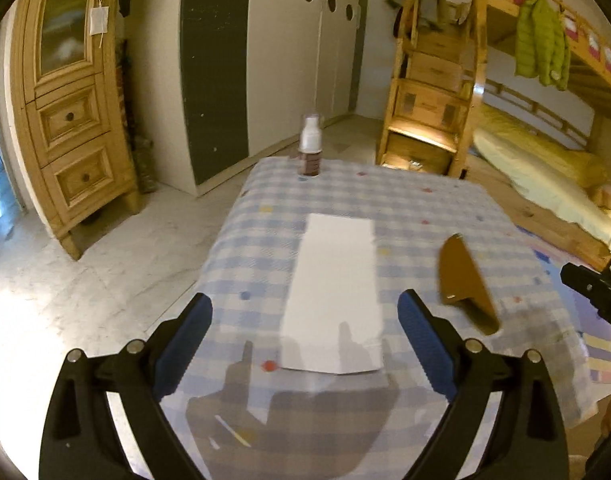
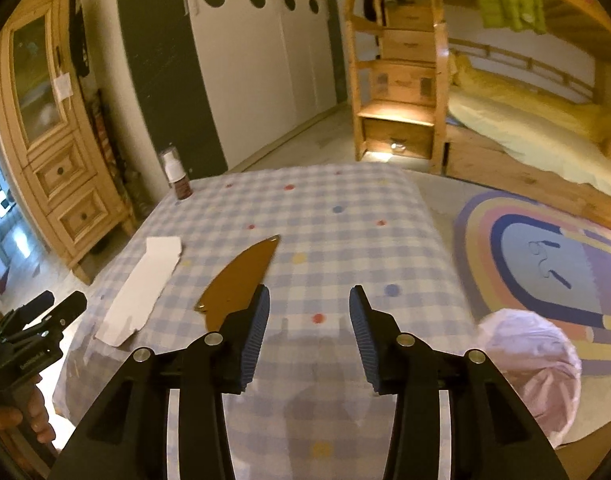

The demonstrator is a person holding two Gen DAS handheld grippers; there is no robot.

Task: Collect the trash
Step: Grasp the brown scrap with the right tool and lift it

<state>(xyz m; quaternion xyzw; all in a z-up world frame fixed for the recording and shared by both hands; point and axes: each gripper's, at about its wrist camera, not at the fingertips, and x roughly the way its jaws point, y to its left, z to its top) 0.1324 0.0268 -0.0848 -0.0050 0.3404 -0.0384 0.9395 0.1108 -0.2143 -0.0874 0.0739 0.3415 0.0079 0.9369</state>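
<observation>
Left wrist view: trash not yet picked up

Left wrist view shows the white paper strip point(image 1: 332, 292) lying flat at frame centre on the checked tabletop point(image 1: 425, 208), directly ahead of the left gripper point(image 1: 305, 332), whose jaws stand wide and hold nothing. Right of it lies a brown cardboard piece point(image 1: 463, 280), also flat. At the tabletop's far edge, upper centre, stands a small spray bottle point(image 1: 310, 148). In the right wrist view the right gripper point(image 2: 309, 332) hovers with jaws wide and empty, the brown piece just at its left finger. A pale pink bag point(image 2: 533, 364) sits lower right. Judging by this, collecting has barely begun; both scraps remain.
</observation>
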